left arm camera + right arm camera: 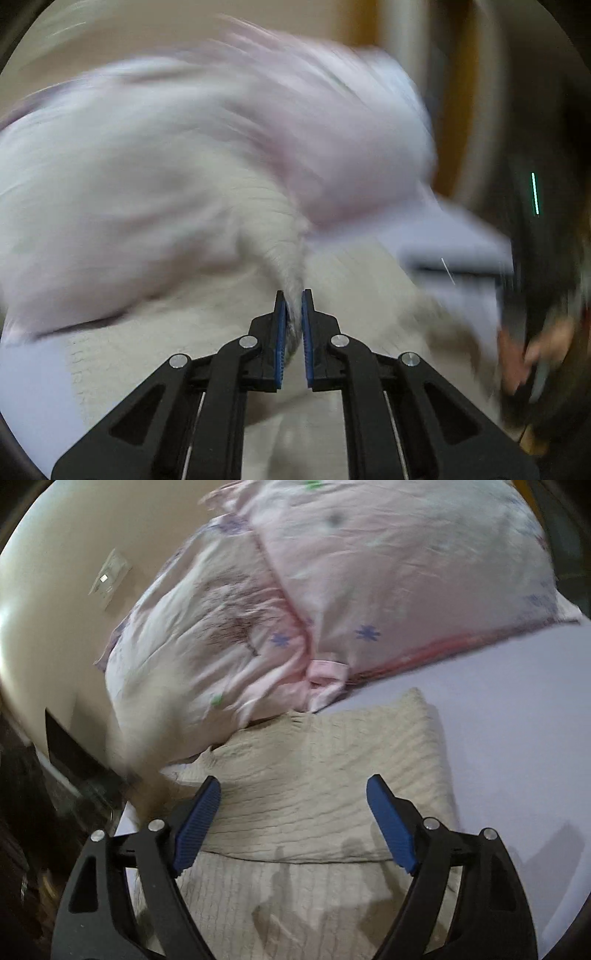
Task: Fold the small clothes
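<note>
Left wrist view: the left gripper point(293, 306) sits at the lower middle of the frame with its blue pads point(281, 332) pressed nearly together, pinching a gathered ridge of the cream knitted garment point(273, 229) that rises from the jaws toward the centre. The rest of that ribbed cloth spreads to the lower left and lower right of the fingers. Above and around it, filling the left and upper half of the frame, is a pale pink quilt point(221, 122), heavily smeared by motion blur. At the right edge a hand point(532, 354) shows against dark shapes, too blurred to make out more.

In the right wrist view the right gripper point(293, 797) hangs at the bottom with its blue pads point(199, 823) spread wide and nothing between them. The cream knitted garment point(317, 775) lies beneath and beyond them, folded over once, with a straight folded edge running across the frame just below the fingertips. It rests on a lavender sheet point(517, 738) that fills the right side. The quilt point(332, 590), pink with small blue flower prints, is bunched across the upper half, its lower edge touching the garment's far end. A beige wall point(55, 602) with a switch plate point(110, 578) occupies the upper left.
</note>
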### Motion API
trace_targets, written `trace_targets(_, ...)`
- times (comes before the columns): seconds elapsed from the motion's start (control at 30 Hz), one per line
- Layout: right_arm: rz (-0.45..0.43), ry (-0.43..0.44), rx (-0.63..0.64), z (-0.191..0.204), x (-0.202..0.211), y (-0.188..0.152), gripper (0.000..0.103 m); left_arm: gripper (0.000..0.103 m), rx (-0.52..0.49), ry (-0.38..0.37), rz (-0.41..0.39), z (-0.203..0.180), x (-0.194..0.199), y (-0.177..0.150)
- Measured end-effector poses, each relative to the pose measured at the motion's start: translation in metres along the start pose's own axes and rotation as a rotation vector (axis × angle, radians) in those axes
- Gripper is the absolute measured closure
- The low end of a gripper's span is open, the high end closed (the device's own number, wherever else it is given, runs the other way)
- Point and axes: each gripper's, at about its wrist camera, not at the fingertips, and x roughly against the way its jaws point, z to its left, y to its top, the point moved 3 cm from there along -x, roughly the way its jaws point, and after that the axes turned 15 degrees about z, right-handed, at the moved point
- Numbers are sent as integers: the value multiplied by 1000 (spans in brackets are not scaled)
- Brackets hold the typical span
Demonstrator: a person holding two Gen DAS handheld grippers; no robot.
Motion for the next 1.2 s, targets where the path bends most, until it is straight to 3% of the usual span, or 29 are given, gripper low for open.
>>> trace_targets(0.07, -5, 1, -50, -16, 7, -2, 22, 95, -81, 8, 63, -29, -22, -10)
trace_targets(0.1, -11, -3, -68, -24, 12, -4, 22, 95, -68, -7, 61, -28, -20, -17)
trace_targets(0.2, -24, -48, -106, -47, 27, -9, 22, 88, 101, -55, 11, 6, 16, -46)
trace_targets(0.23, -15, -57, -118, -52, 28, -12, 23, 79, 160, -64, -2, 17, 30, -59)
trace_targets(0.37, 130, -54, -119, -67, 28, -41, 24, 62, 385, -73, 0, 55, 84, -143)
trace_targets(0.5, 246, -62, -97, -68, 32, -86, 24, 57, 535, -63, 52, 57, 107, -221)
trace_targets(0.6, 251, -9, -93, -62, 47, -116, 25, 57, 610, -124, 94, 47, 107, -260)
trace_targets(0.67, 276, 64, -94, -57, 57, -137, 29, 57, 631, -153, 124, 40, 103, -276)
trace_targets(0.8, 327, 107, -58, -43, 76, -174, 32, 57, 646, -235, 118, 24, 103, -293)
trace_targets(1.07, 471, 83, -36, -32, 101, -235, 31, 57, 687, -330, 125, 11, 106, -310)
trace_targets(1.17, 480, 215, -100, -40, 85, -235, 32, 57, 703, -354, 142, 8, 101, -316)
trace_targets(1.2, 494, 270, -107, -39, 74, -234, 45, 57, 711, -356, 144, 8, 100, -317)
